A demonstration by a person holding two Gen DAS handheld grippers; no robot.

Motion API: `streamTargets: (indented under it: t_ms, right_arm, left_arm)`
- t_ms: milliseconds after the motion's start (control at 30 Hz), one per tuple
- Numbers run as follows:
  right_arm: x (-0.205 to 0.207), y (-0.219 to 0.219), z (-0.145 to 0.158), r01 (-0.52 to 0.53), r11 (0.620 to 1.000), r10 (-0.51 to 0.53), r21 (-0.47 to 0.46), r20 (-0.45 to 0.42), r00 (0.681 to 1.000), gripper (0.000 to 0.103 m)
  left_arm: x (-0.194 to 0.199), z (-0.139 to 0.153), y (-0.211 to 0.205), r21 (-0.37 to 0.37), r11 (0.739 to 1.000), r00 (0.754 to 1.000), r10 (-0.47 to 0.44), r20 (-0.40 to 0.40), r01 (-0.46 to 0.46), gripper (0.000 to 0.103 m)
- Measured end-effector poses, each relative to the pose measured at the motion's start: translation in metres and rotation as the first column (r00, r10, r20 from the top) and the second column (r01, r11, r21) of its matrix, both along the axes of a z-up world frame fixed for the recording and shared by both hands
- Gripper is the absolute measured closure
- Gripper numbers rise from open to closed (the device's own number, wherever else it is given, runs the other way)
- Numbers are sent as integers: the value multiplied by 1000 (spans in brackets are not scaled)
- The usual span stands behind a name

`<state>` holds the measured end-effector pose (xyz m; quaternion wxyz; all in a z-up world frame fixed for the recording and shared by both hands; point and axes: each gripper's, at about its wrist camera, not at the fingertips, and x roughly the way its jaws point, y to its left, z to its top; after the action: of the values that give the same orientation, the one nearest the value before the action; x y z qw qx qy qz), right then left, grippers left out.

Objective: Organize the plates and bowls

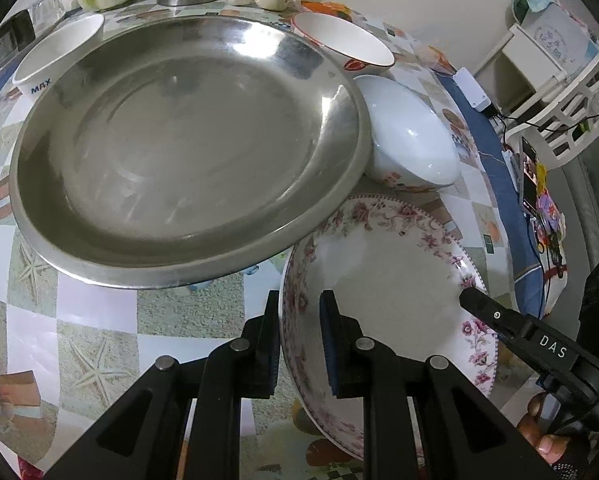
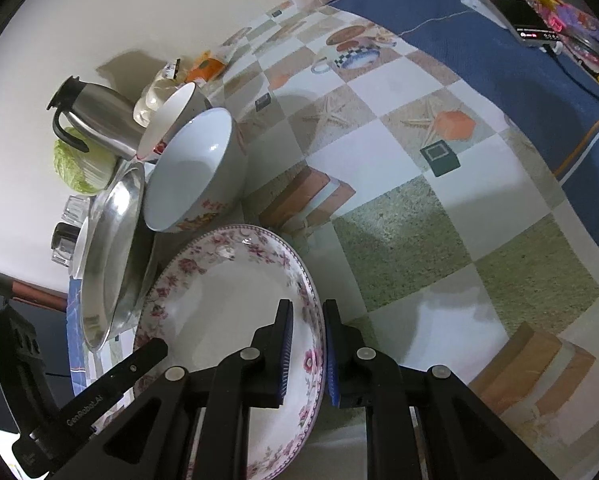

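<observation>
Brushed stainless steel on the big round tray (image 1: 187, 152) ahead of the left gripper (image 1: 299, 340), dull in the well, brighter and mirror-like along the rim. Glazed ceramic on the floral-rimmed plate (image 1: 379, 280) straddled by matt black plastic fingers (image 1: 267, 344) with ribbed blue pads. Same gloss, with sharp highlights, on the white bowl (image 1: 411, 140) lying tilted beyond it and on the red-rimmed bowl (image 1: 339, 40) further off. Smooth, slightly shiny printed vinyl on the tablecloth (image 2: 399, 240) to the right of the right gripper (image 2: 305, 348); matt blue woven cloth (image 2: 539, 92) further out. Satin steel on the thermos jug (image 2: 99, 116), black plastic handle.
</observation>
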<state>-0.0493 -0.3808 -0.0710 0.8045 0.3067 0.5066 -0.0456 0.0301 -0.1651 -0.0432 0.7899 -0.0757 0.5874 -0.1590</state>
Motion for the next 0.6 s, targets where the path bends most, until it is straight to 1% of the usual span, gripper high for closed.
streamTargets:
  t_ms: [333, 600]
  right_arm:
    - [-13, -5, 11, -3, 1000, 3, 14, 48, 999, 87]
    - [-23, -9, 21, 11, 1000, -13, 26, 83, 996, 87]
  left_arm:
    - [-11, 12, 15, -23, 1000, 1000, -15, 25, 16, 84]
    - [-15, 21, 11, -23, 999, 998, -42, 53, 43, 84]
